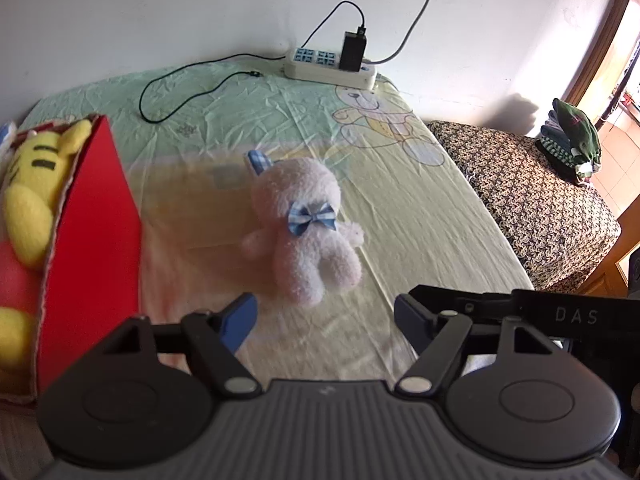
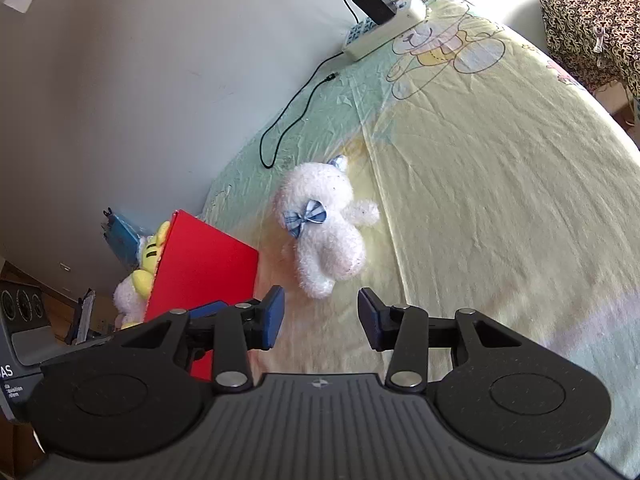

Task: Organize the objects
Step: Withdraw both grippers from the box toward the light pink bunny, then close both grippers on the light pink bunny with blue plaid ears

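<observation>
White plush bear (image 1: pixel 304 228) on the bedsheet (image 1: pixel 420 208) just beyond both spread, empty tools (image 1: pixel 325 322) (image 2: pixel 321 318).

The white plush bear (image 1: pixel 302 232) looks soft and fluffy, with a checked cloth bow (image 1: pixel 311 217). The bed sheet (image 1: pixel 420 216) is thin, wrinkled cloth. The red box (image 1: pixel 96 232) has smooth matt card walls. The power strip (image 1: pixel 330 66) is glossy plastic.
</observation>
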Motion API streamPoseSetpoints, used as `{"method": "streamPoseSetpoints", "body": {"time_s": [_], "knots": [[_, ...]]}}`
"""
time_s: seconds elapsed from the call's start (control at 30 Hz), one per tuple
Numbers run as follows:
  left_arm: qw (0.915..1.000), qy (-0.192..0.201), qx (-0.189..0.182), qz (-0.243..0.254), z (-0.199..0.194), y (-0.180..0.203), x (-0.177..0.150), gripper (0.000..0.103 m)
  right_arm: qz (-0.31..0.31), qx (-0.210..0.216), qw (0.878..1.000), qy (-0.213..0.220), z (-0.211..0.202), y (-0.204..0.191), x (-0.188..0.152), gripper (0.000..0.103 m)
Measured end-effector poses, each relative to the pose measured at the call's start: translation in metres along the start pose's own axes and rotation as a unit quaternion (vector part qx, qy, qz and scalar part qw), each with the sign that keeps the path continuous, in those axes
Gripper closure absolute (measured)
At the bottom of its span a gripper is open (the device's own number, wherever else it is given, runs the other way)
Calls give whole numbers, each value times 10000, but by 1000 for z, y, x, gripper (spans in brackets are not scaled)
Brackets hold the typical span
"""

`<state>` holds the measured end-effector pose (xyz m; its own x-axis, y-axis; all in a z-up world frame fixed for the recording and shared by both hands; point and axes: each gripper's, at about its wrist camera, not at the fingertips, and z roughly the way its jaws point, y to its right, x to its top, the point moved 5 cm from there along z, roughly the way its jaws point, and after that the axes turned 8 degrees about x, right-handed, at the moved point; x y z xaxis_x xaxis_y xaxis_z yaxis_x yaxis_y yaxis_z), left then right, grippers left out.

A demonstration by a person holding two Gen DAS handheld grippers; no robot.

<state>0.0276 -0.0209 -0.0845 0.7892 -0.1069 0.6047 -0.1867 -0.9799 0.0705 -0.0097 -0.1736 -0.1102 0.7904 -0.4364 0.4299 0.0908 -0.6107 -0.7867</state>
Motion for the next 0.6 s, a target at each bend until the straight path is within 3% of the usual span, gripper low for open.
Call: {"method": "streamPoseSetpoints", "body": {"time_s": [0.33,0.6], "knots": [[9997,-223,23,-45,32,-6,-2,35,15,-118,9998,-129,31,15,17,58],[9992,-388,-119,-33,57,-7,3,43,-84,19,9997,-242,61,21,25,57]]}}
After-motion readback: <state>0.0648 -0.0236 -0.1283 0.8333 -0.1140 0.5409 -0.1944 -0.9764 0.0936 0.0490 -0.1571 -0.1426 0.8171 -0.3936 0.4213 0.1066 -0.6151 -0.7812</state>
